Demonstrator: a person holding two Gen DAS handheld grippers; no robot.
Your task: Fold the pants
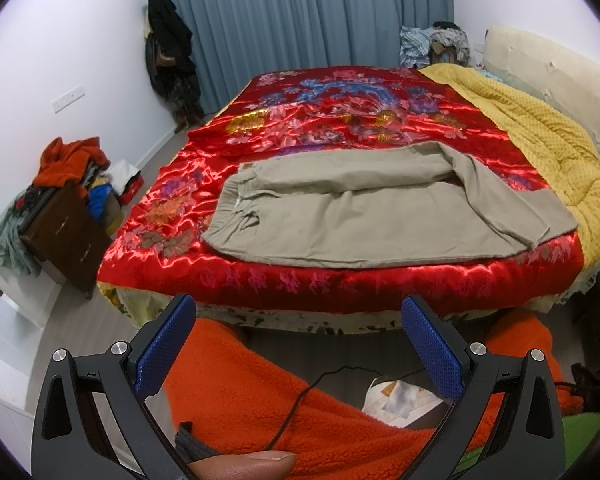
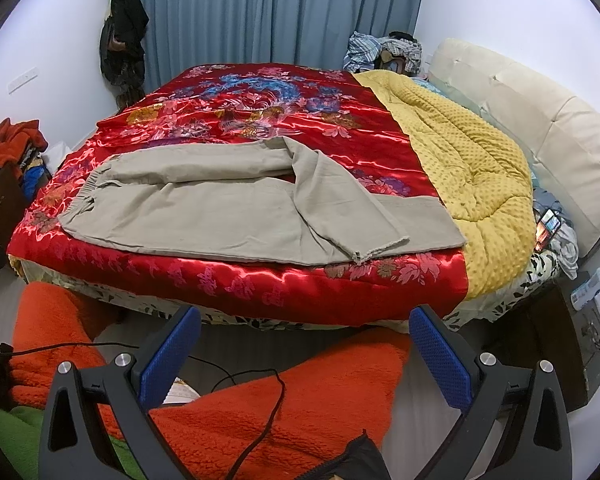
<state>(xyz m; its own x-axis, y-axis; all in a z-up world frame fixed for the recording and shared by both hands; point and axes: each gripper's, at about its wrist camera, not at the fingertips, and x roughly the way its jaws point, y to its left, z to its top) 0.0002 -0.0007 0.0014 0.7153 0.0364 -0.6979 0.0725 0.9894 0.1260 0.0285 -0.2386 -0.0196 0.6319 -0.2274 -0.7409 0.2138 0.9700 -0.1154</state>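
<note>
- Khaki pants (image 1: 364, 216) spread flat near the front edge of a bed, on top of a shiny red satin bedspread (image 1: 340, 120) patterned with blue and pink flowers; elastic waistband to the left, legs running right.
- One pant leg already doubled back, crossing diagonally over the other, its raw hem (image 2: 380, 249) close to the bedspread's front edge.
- Mustard-yellow dotted quilt (image 2: 472, 168) bunched along the right side of the bed, touching the right end of the lower pant leg.
- Cream padded headboard (image 2: 540, 128) behind the quilt, far right.
- Left gripper (image 1: 298, 330) held off the bed, below its front edge, blue-padded jaws spread wide, nothing between them; a thumb tip (image 1: 244, 466) visible at the bottom of that view.
- Right gripper (image 2: 304, 338) likewise short of the bed, jaws wide apart and empty.
- Orange fleece fabric (image 2: 280, 408) with a thin black cable (image 2: 260, 412) across it, lying between both grippers and the bed.
- Blue-grey curtain (image 1: 300, 12) behind the bed; dark clothing (image 1: 172, 44) hanging on the left wall.
- Brown dresser (image 1: 68, 232) at far left, heaped with orange and mixed clothes.
</note>
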